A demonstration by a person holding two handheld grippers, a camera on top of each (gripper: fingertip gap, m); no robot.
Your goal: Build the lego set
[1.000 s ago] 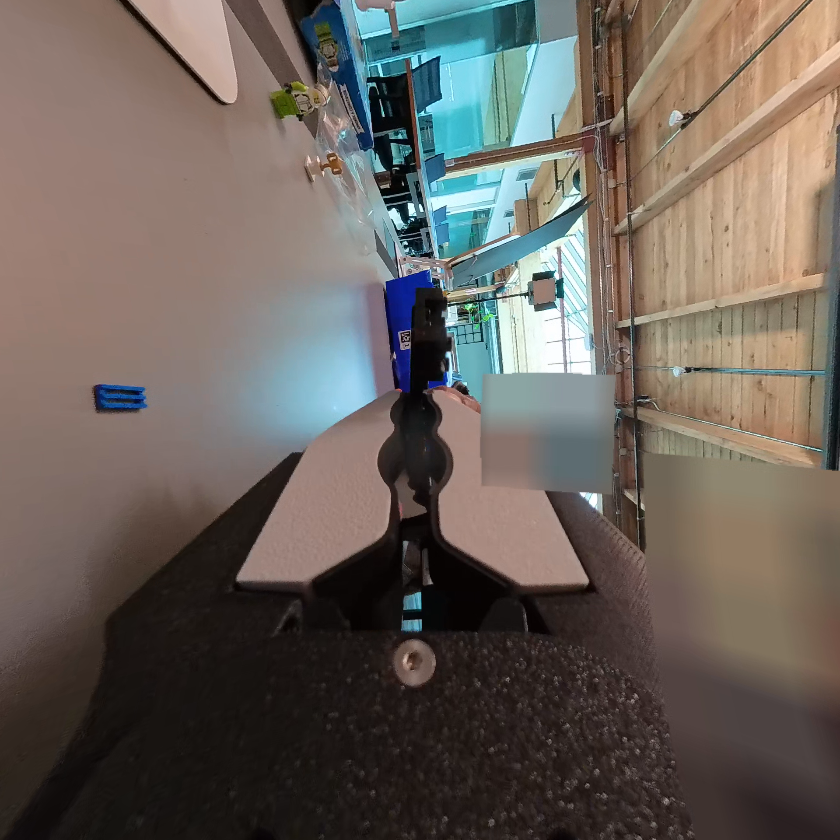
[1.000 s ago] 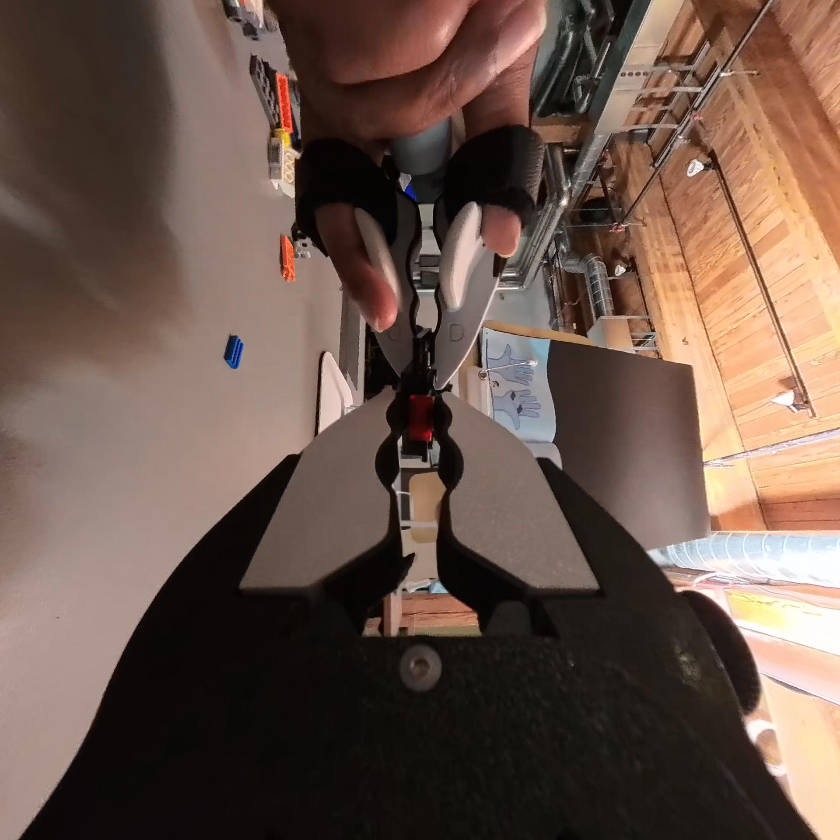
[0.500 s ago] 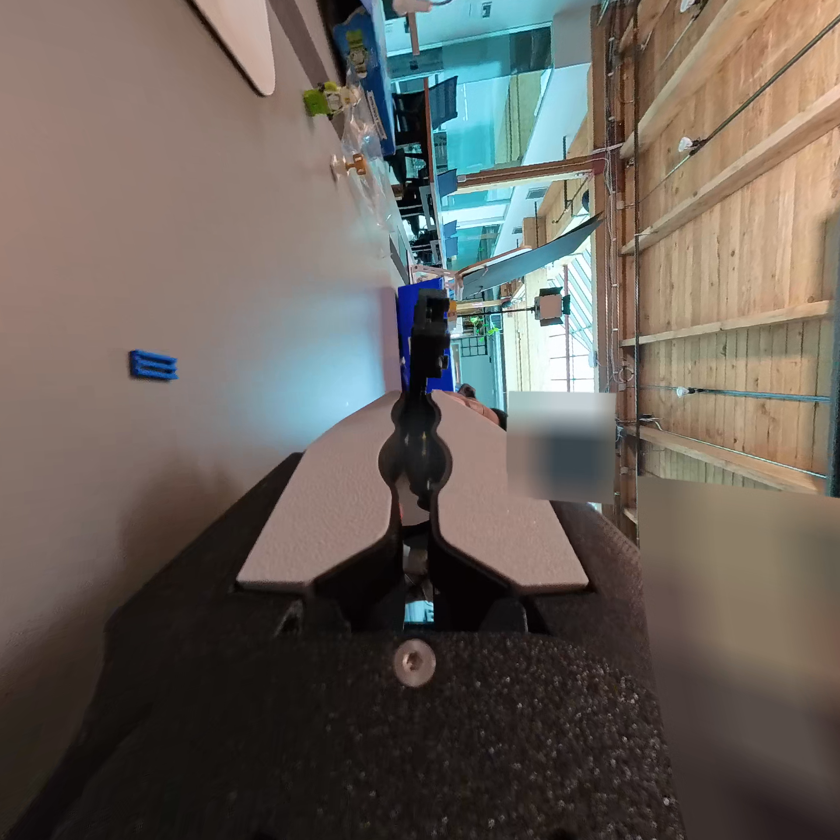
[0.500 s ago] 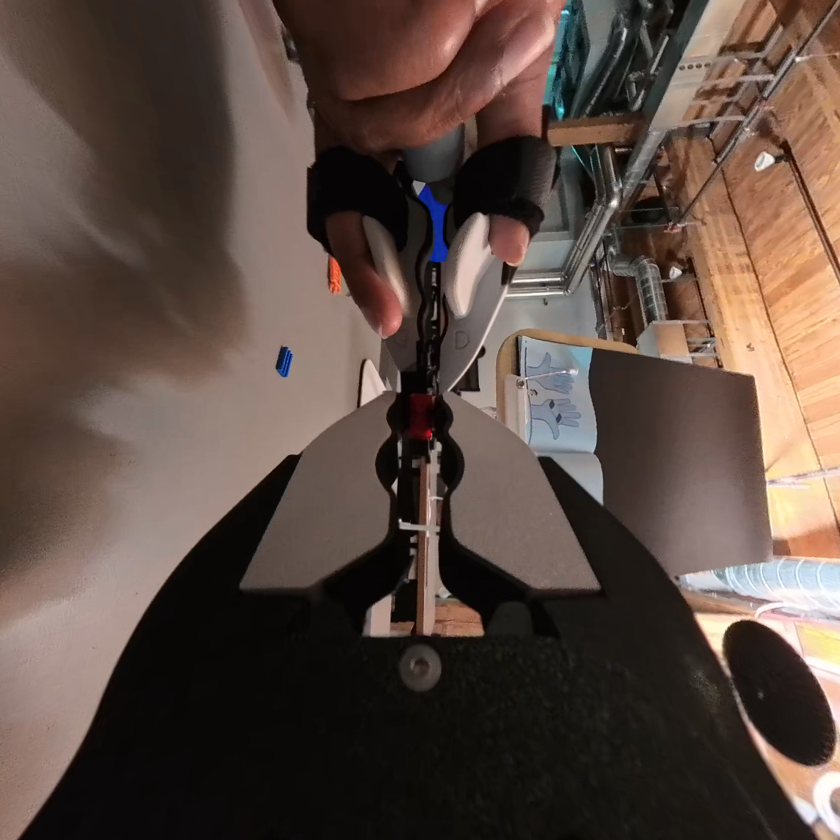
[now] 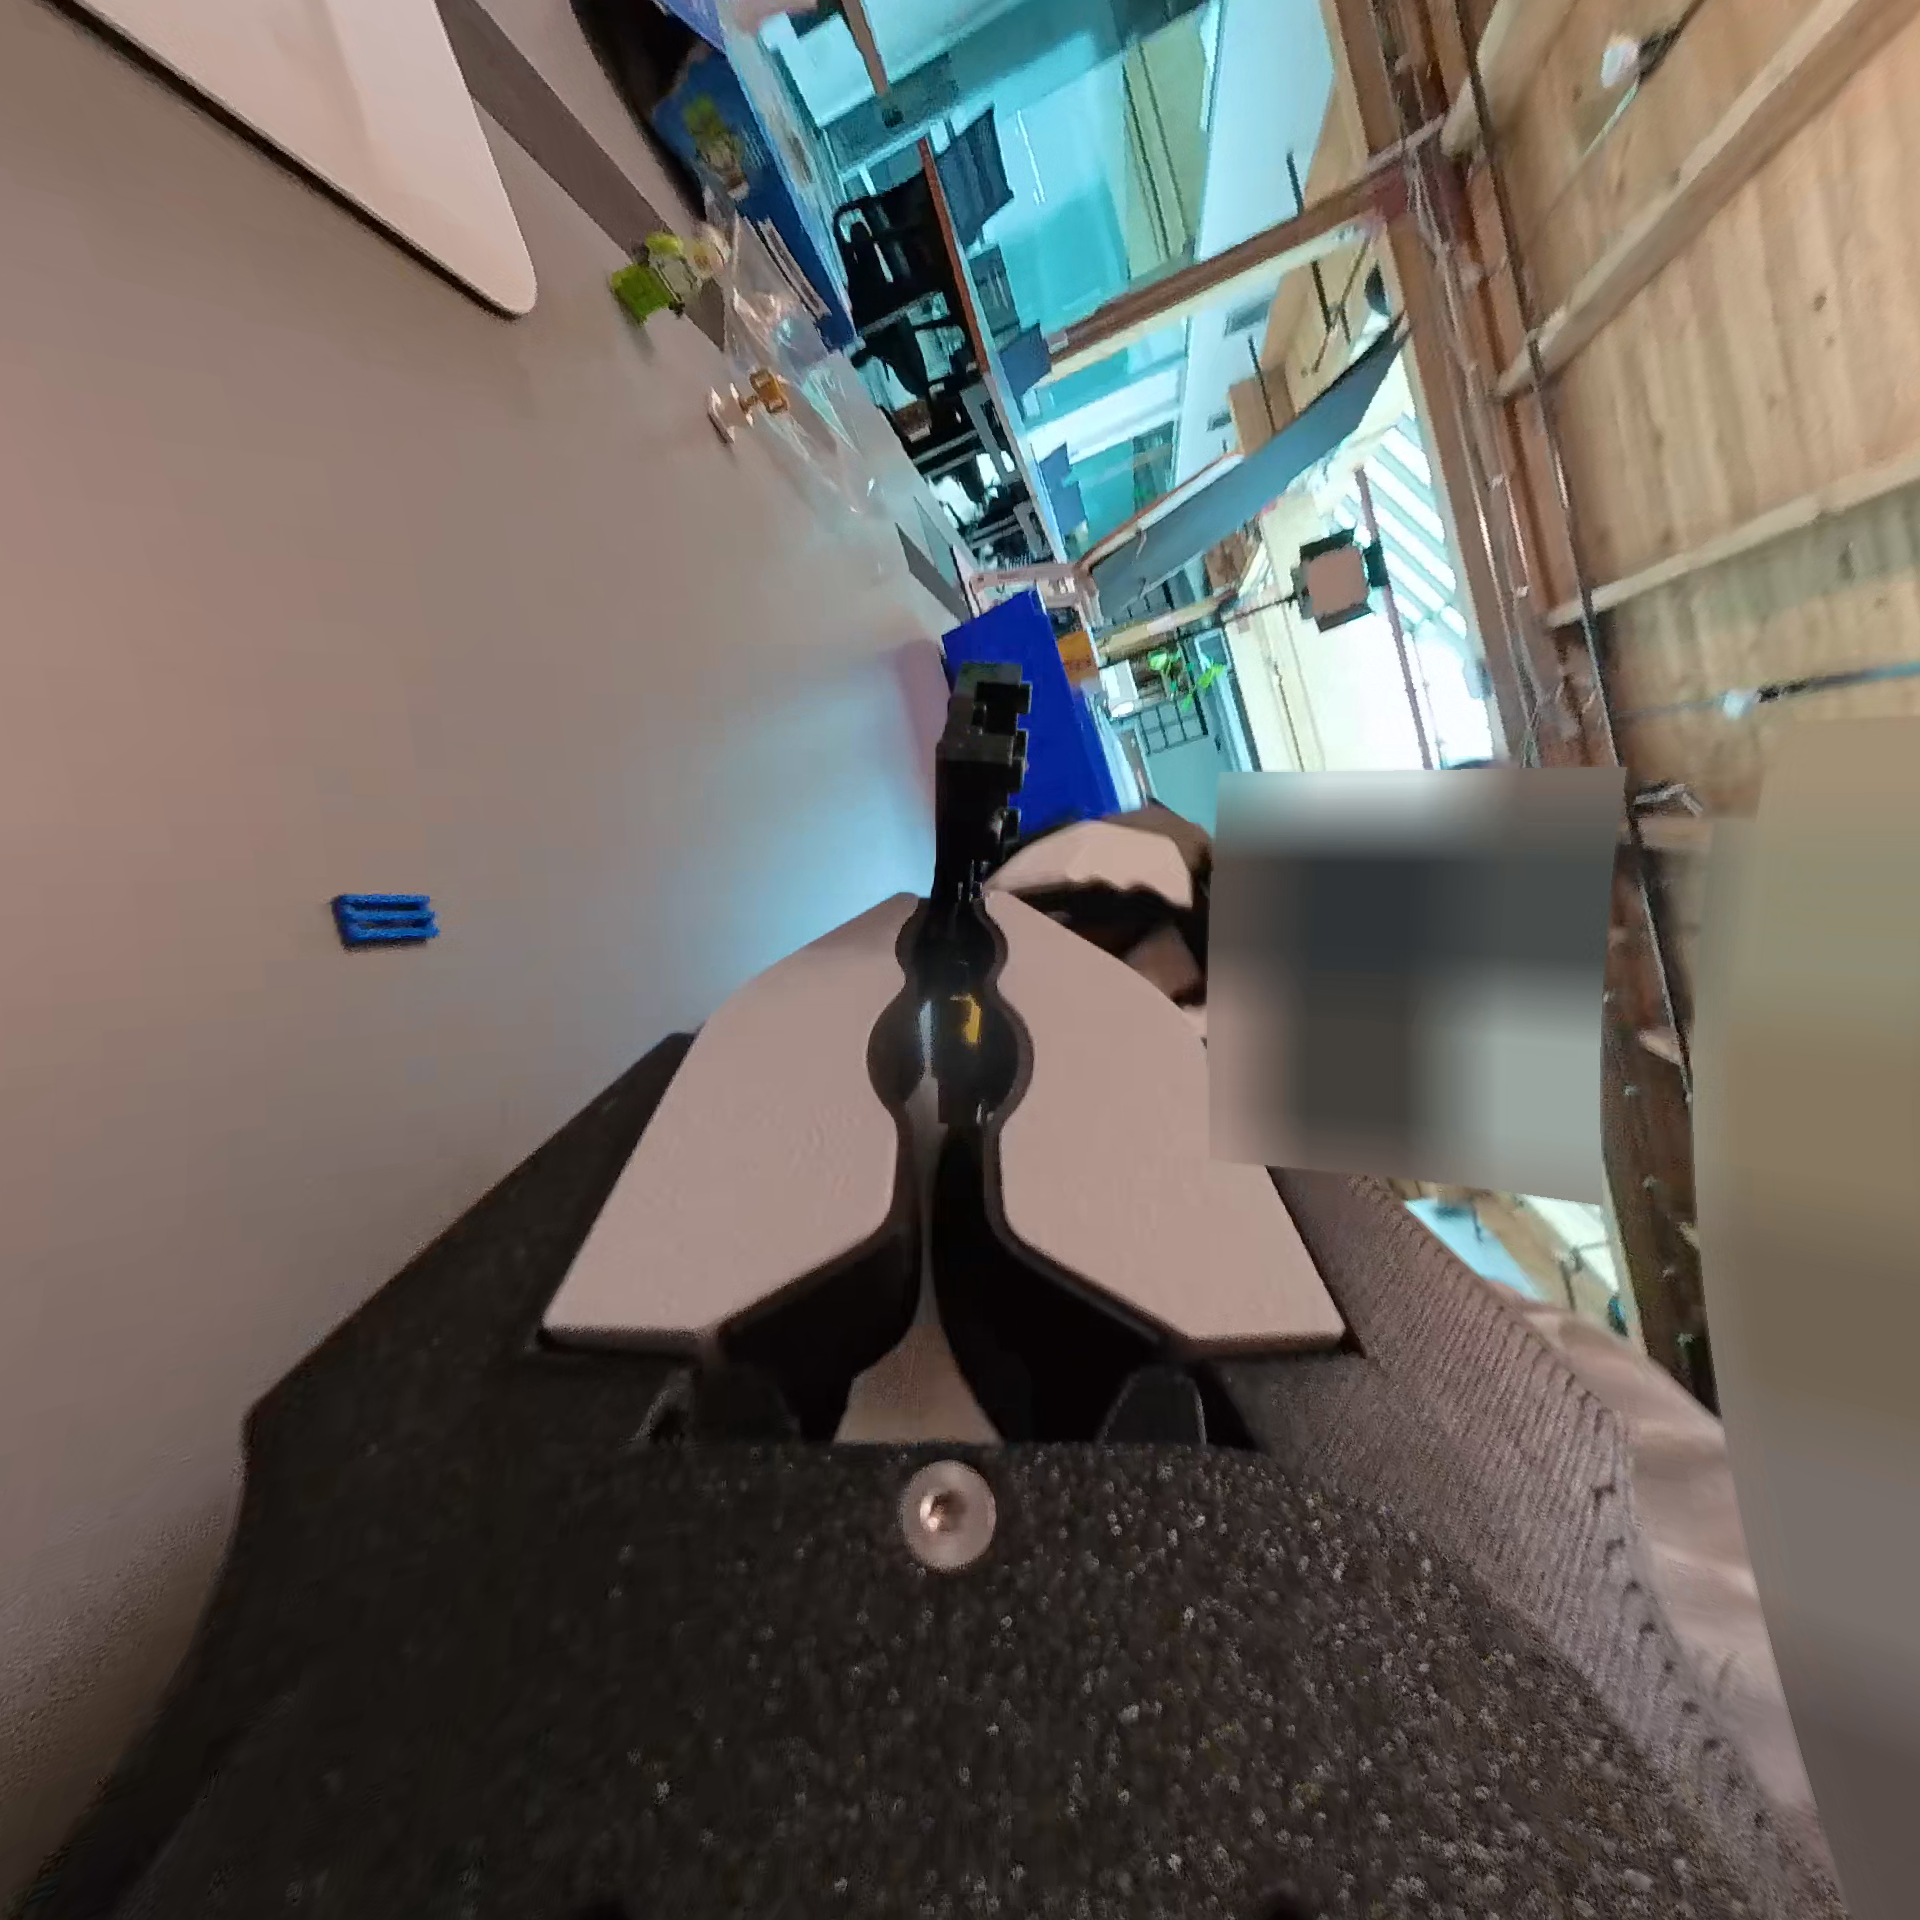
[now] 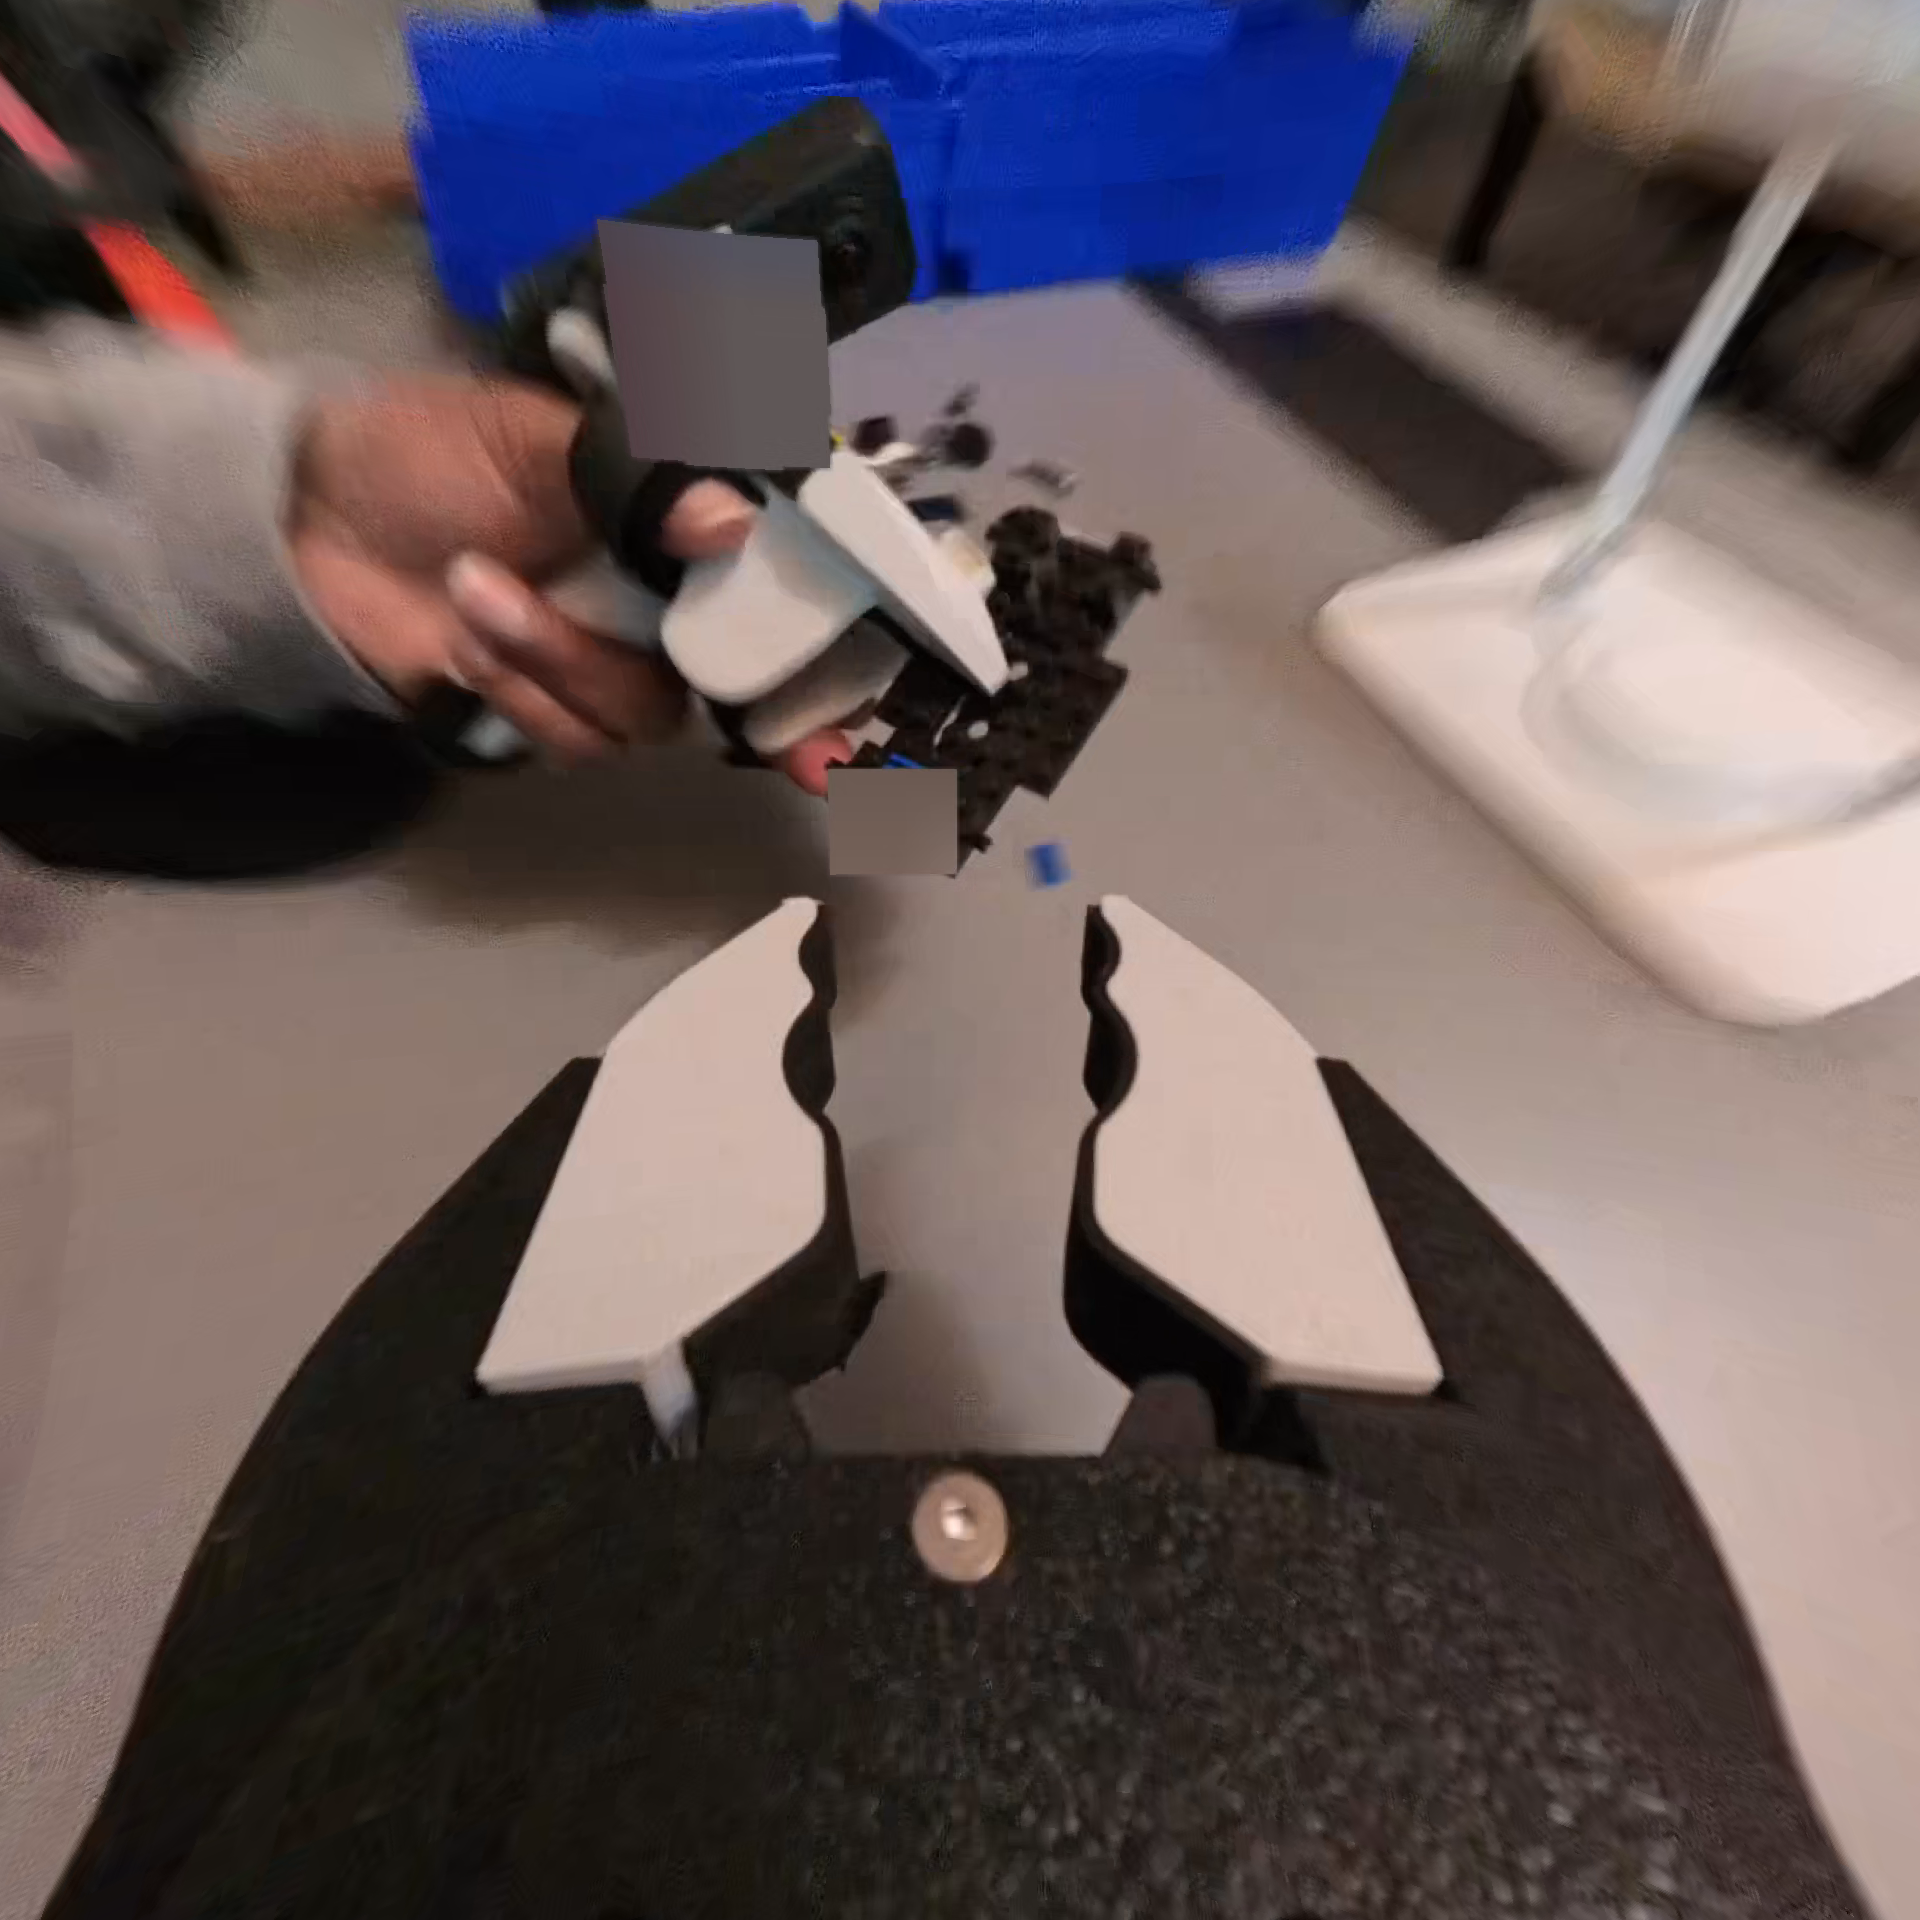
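My left gripper (image 5: pixel 956 912) is shut on a black lego plate assembly (image 5: pixel 979 764) that sticks out past its tips, edge-on. In the right wrist view the left gripper (image 6: pixel 935 681), held by a hand (image 6: pixel 447 551), grips the same studded black plate (image 6: pixel 1049 644) above the grey table (image 6: pixel 1299 1039). My right gripper (image 6: pixel 951 920) is open and empty, pulled back from the plate. A small blue piece (image 6: pixel 1047 864) lies on the table just beyond its tips; it also shows in the left wrist view (image 5: pixel 384 920).
A white lamp base (image 6: pixel 1662 748) stands at the right. A blue bin (image 6: pixel 1039 145) is at the far end, with several loose dark pieces (image 6: pixel 935 442) in front of it. A green minifigure (image 5: pixel 655 275) and a white pad (image 5: pixel 343 135) lie far off.
My right gripper has let go of the red piece, opened, and drawn back from the left gripper. The left gripper still holds the black plate and has tilted a little.
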